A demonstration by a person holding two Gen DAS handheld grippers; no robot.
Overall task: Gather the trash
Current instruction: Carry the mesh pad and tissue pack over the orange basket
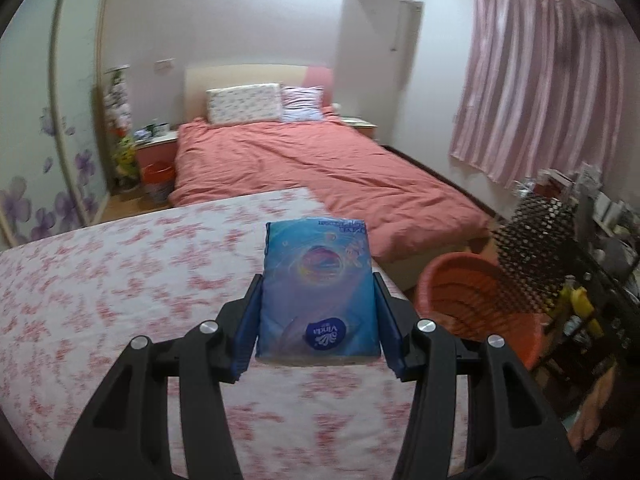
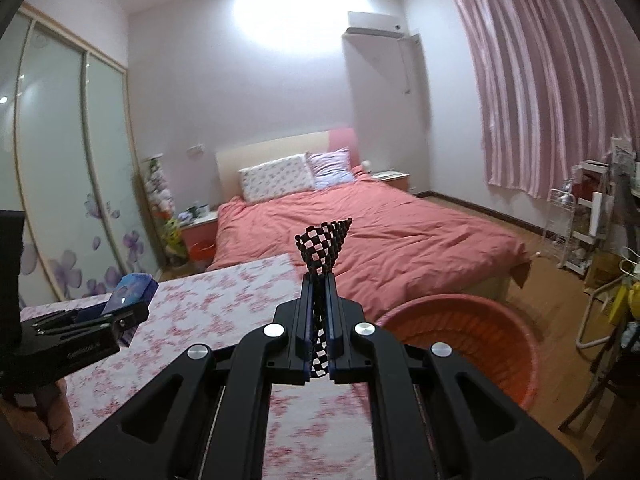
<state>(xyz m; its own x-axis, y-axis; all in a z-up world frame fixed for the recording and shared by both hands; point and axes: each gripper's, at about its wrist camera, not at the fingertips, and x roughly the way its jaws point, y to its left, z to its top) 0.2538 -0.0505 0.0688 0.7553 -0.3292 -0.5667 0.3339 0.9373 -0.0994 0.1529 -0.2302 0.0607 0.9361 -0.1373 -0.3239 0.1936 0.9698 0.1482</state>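
A table (image 1: 120, 280) covered with a pink-flowered cloth is taken as the landmark for everything below. Beyond its far edge a bed (image 1: 320, 168) with a salmon cover is seen, running lengthways away from the table towards the headboard. Off the table's right side, lower than the tabletop, an orange plastic basket (image 2: 472, 336) is seen, its open mouth turned upward.

Above the table, the left gripper (image 1: 318, 292) is seen with its two blue-padded fingers (image 1: 246, 332) pressed against the long sides of a blue tissue pack (image 1: 318, 280). The pack is held clear of the cloth; its long axis lies along the fingers, pointing away from the camera towards the bed, and its printed face is turned up, with the brand mark at the near end, upside down. In the right wrist view the same gripper (image 2: 116, 312) and pack (image 2: 132, 292) are seen over the table's left part, with a hand (image 2: 40, 420) below them.

Over the table's right edge, beside the basket, the right gripper (image 2: 319, 280) is seen clamped together on a black-and-white chequered wrapper (image 2: 324, 244). The wrapper is pinched flat between the jaws, its long axis following the fingers, and it flares out past the tips towards the bed.
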